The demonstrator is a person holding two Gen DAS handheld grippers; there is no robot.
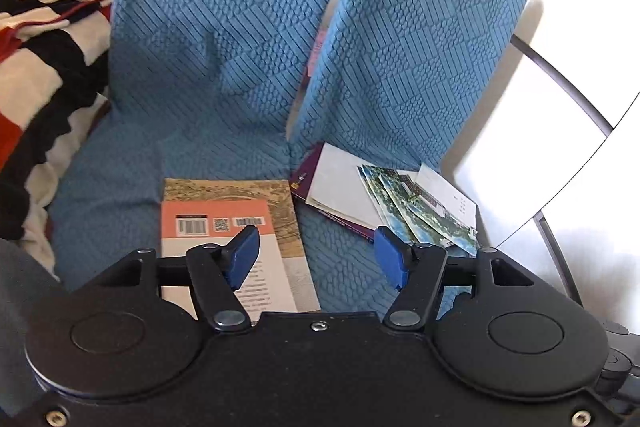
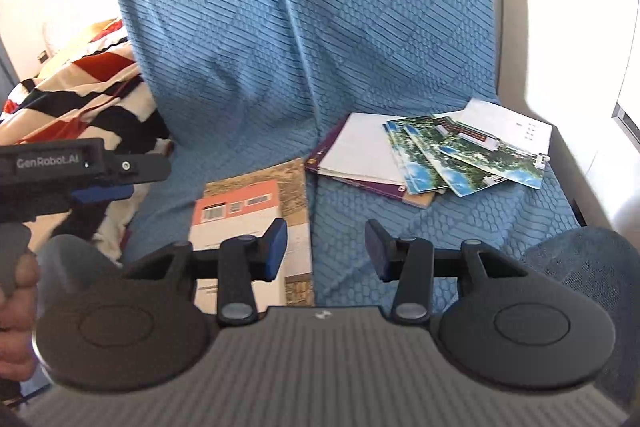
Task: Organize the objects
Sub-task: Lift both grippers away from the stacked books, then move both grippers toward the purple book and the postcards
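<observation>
Blue textured fabric covers the sofa, seat and two back cushions alike, and everything to be sorted lies on that seat. To the left a striped blanket in red, black and cream is heaped against the cushion, seen too in the right wrist view. On the left seat section a book lies flat, back cover up, with an orange panel and barcodes over a tan painted scene; the right wrist view shows it just left of the seam between the seat sections. Right of that seam sits a loose pile: a purple book at the bottom, white paper on top of it, and photo cards of trees and buildings fanned over the paper's right side, with a white leaflet tucked under their far edge. The left gripper hovers low over the seat with its blue fingers spread wide, holding nothing; one finger overlaps the book in view, the other points toward the pile. The right gripper is likewise spread and empty above the seam. At the right wrist view's left edge, the other gripper appears side-on above a hand.
</observation>
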